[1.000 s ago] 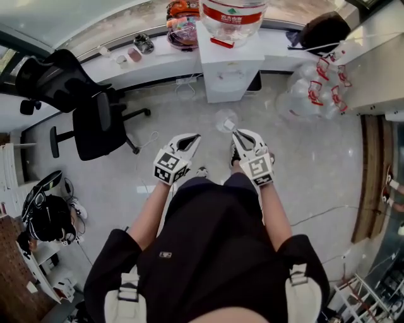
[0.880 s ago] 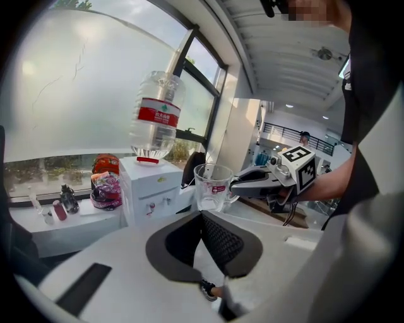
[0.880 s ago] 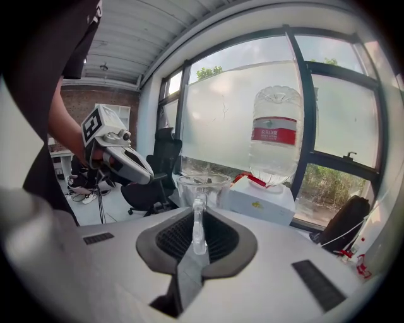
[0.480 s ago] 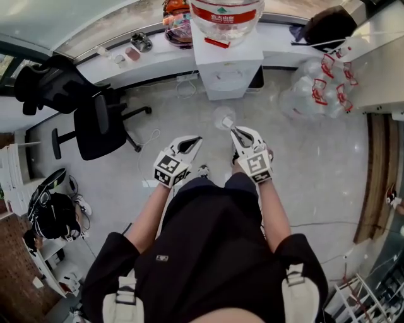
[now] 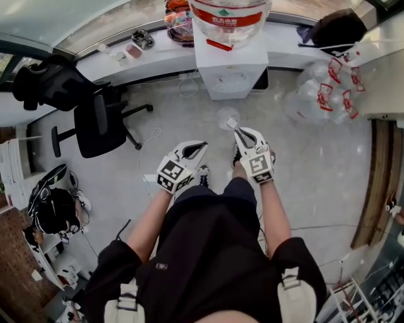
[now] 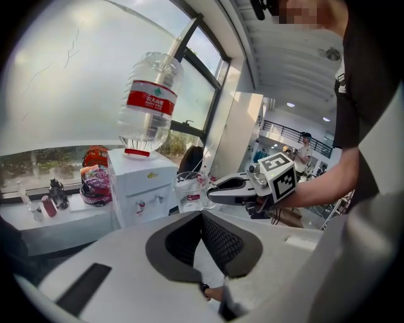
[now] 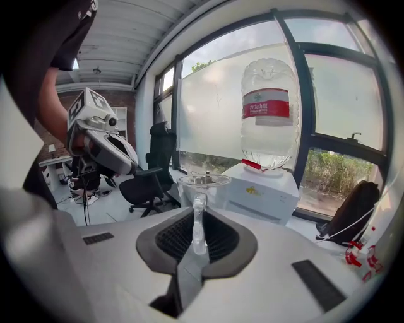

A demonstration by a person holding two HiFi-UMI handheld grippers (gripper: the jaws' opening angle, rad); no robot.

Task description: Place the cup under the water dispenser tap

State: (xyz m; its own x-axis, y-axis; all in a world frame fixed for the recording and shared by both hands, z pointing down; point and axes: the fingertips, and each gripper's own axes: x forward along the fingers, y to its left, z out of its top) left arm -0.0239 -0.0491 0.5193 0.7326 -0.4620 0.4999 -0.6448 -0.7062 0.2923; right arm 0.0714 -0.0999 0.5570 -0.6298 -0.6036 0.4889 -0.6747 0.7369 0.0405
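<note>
A clear cup (image 5: 228, 118) with a handle hangs in front of me, and my right gripper (image 5: 237, 131) is shut on that handle. In the right gripper view the cup (image 7: 203, 187) stands upright just beyond the pads, level with the white water dispenser (image 7: 262, 189) behind it. The dispenser (image 5: 230, 69) carries a big bottle (image 5: 230, 16) with a red label. Floor separates it from the cup. My left gripper (image 5: 202, 146) is shut with nothing in it, left of the cup. Its view shows the cup (image 6: 188, 189) and the dispenser's taps (image 6: 144, 205).
A black office chair (image 5: 95, 123) stands on the floor to the left. A white ledge (image 5: 145, 57) with small items runs along the window behind the dispenser. Several empty water bottles (image 5: 322, 94) lie at the right, near a black bag (image 5: 331, 28).
Both grippers have drifted slightly down and right in the head view. The cup stays in the right gripper, and the dispenser sits about as far from it as before.
</note>
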